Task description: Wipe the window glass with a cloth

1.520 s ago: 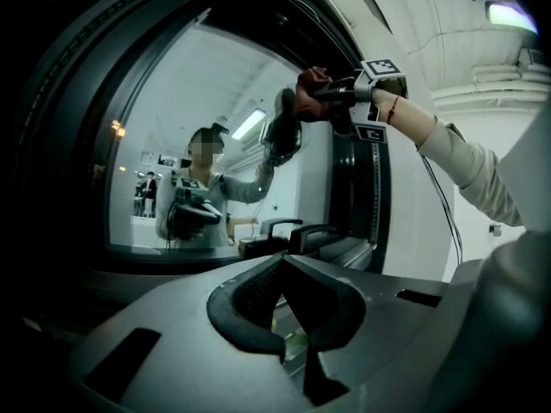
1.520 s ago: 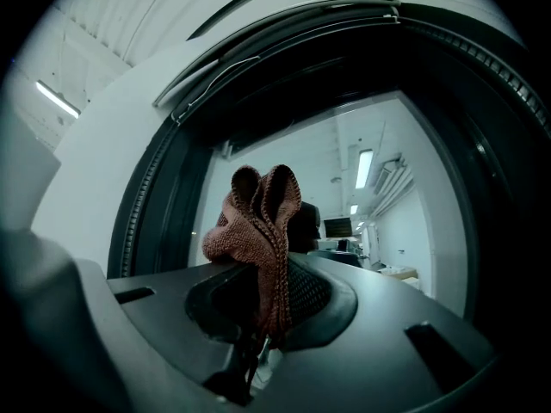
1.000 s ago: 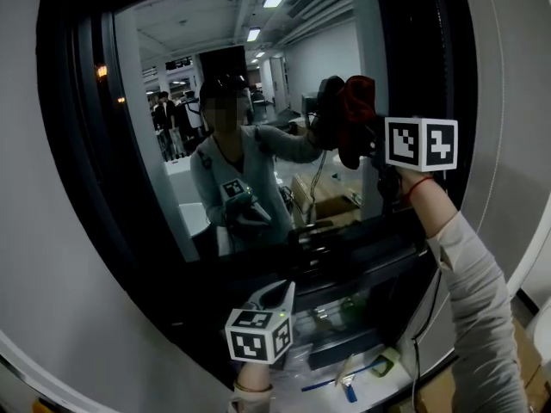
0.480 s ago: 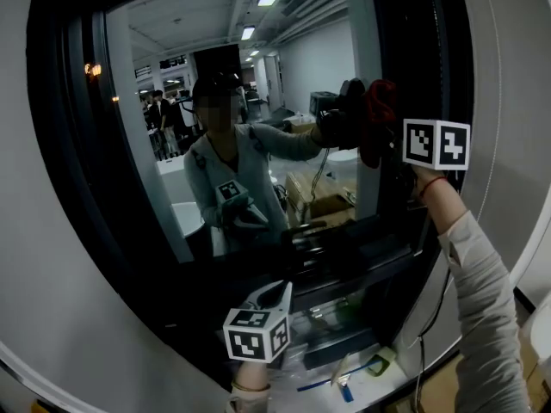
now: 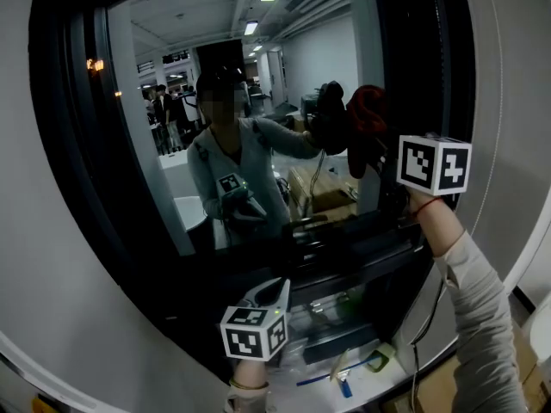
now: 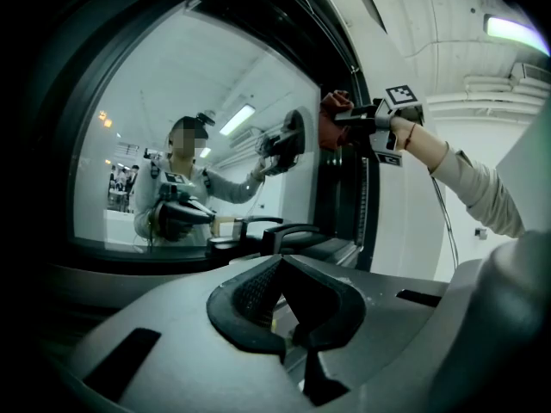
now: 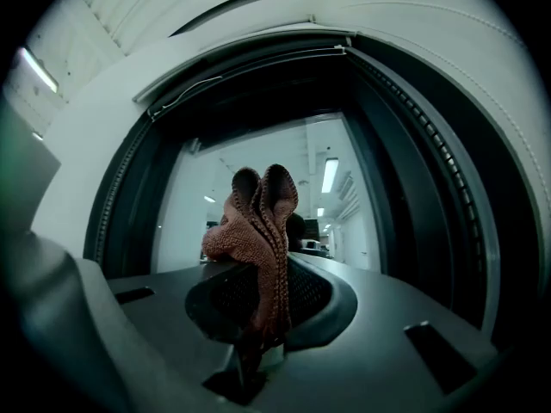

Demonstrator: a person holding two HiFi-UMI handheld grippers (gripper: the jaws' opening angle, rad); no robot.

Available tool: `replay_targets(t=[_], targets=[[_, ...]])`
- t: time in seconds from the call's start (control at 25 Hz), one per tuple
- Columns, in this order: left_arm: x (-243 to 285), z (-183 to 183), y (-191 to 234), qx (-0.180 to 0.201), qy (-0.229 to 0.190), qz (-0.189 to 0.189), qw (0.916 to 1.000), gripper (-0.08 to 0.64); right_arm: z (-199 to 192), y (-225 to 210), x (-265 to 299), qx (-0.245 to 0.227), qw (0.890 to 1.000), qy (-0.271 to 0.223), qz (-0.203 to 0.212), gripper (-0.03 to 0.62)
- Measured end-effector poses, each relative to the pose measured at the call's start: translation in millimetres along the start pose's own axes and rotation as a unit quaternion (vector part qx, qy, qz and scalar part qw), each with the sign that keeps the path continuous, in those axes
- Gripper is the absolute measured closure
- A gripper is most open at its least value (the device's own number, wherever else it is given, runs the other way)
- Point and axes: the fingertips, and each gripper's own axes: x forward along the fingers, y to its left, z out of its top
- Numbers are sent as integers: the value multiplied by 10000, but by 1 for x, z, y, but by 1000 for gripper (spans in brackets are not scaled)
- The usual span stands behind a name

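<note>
The right tongs [image 7: 263,291] were clenched on a reddish-brown knitted cloth [image 7: 258,218]. Its folds stood up out of the jaws in the right gripper view, with the pane behind them. In the head view these tongs were raised to about 2 o'clock. The cloth was bunched at the window glass [image 5: 258,76], close to the pane's right edge and just beside the dark frame [image 5: 413,58] at 3 o'clock of it. Whether the cloth actually pressed on the pane could not be told. A pale sleeve [image 5: 473,299] ran from these tongs down toward 5 o'clock.

The left tongs [image 6: 282,286] hung low, at 6 o'clock in the head view, below the window's bottom edge and well apart from the cloth. Their jaws were closed on each other with nothing between them. From the left gripper view they pointed up toward the window, with the cloth and the other tongs at about 1 o'clock.

The glass mirrored the person holding both tongs. The mirrored cloth sat just to the 9 o'clock side of the real one. A ceiling light strip [image 6: 516,28] glowed at 2 o'clock in the left gripper view.
</note>
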Motion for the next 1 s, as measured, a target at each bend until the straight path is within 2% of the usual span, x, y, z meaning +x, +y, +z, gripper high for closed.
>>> replay_targets(t=[0.2, 0.44, 0.8, 1.0], targets=[[-10, -8, 6, -48, 55, 152, 9999, 555, -17, 61, -3, -19, 9975, -8, 704, 541], [-29, -11, 22, -101, 70, 435, 9990, 555, -40, 135, 12, 123, 9888, 53, 1486, 543], [-66, -20, 49, -226, 86, 959, 9951, 555, -72, 237, 33, 314, 9703, 210, 2389, 541], [-83, -27, 62, -268, 96, 1192, 9925, 555, -95, 283, 43, 333, 9615, 343, 2705, 541]])
